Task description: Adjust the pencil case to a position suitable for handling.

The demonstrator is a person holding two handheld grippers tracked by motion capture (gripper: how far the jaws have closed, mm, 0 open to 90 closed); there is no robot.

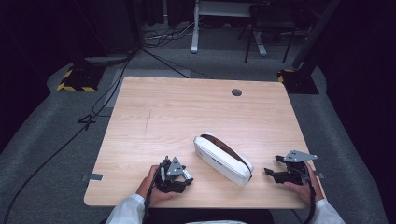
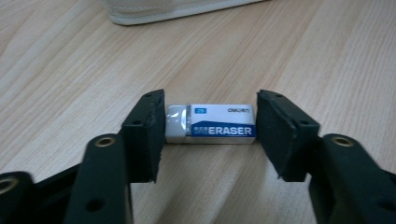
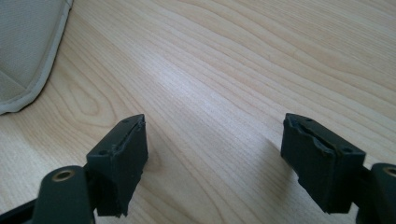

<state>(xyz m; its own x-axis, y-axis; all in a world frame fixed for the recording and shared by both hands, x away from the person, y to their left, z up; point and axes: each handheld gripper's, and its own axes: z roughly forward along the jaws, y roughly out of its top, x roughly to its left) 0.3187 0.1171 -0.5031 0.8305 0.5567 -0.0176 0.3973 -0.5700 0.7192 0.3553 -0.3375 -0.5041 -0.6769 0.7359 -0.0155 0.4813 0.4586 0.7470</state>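
left gripper (image 2: 210, 126): clamped on the eraser (image 2: 211, 123), one pad at each short end, the printed face toward its camera
eraser: on the table (image 2: 84, 70) between those jaws; from above the left gripper (image 1: 173, 174) covers it
pencil case (image 1: 223, 159): white, lying slantwise between the two grippers; its edge sits just beyond the eraser
right gripper (image 3: 214, 158): jaws spread wide over bare wood, the pencil case's corner off to its left

White sleeves (image 1: 127, 207); black grippers, grey triangular top plates (image 1: 175, 167), brass-ringed screw holes, black cables.
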